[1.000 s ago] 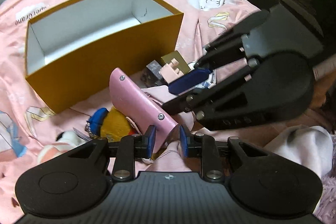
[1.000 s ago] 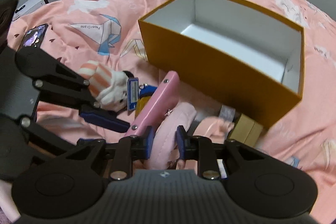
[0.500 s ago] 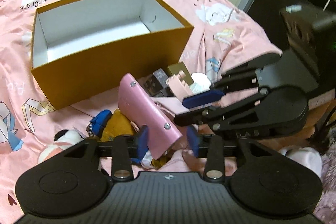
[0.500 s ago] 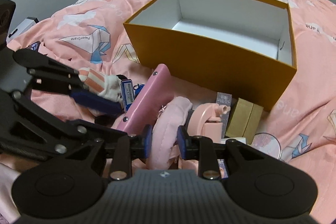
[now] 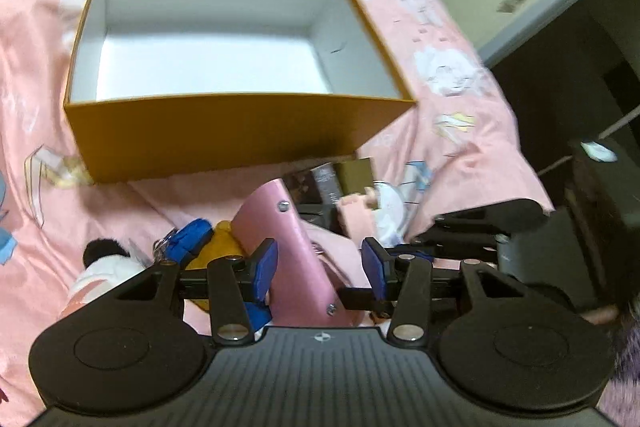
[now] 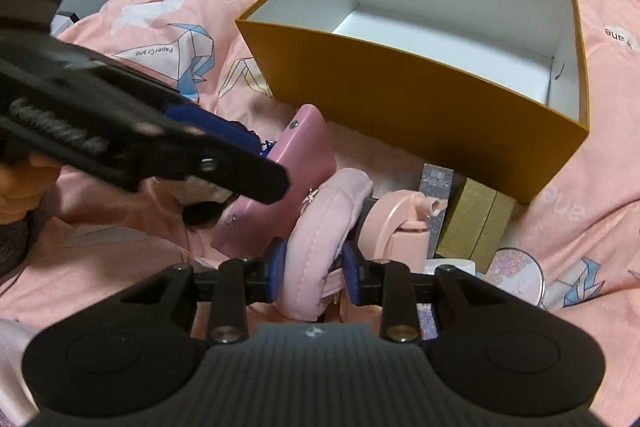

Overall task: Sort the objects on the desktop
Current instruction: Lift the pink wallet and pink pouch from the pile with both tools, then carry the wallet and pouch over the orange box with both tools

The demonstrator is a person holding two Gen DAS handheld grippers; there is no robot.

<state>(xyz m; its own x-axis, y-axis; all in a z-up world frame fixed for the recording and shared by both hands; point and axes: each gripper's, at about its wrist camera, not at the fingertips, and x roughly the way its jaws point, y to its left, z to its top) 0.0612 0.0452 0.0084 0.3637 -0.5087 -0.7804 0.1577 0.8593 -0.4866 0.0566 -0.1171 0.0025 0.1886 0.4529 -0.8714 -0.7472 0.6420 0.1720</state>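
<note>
The left gripper (image 5: 318,269) has just been spreading its jaws, which now stand apart around the flat pink leather case with metal rivets (image 5: 288,247); the case leans tilted against the left pad, with a gap to the other. Beside it, the right gripper (image 6: 314,269) has just been easing its jaws wider; the padded pale-pink pouch with stitched edge (image 6: 320,231) sits between them, the left pad touching, the right pad's contact unclear. Crowding the left side lie a blue keyring tag (image 5: 190,237), a yellow plush toy (image 5: 218,247) and a black-and-white plush (image 5: 104,263). Just past the pouch stand a pink plastic dispenser (image 6: 396,223), a small olive-gold carton (image 6: 478,221) and a round glittery compact (image 6: 516,275). Farthest, the open mustard-yellow cardboard box with white interior (image 6: 400,99) rests empty on the pink patterned bedspread (image 6: 168,27).
</note>
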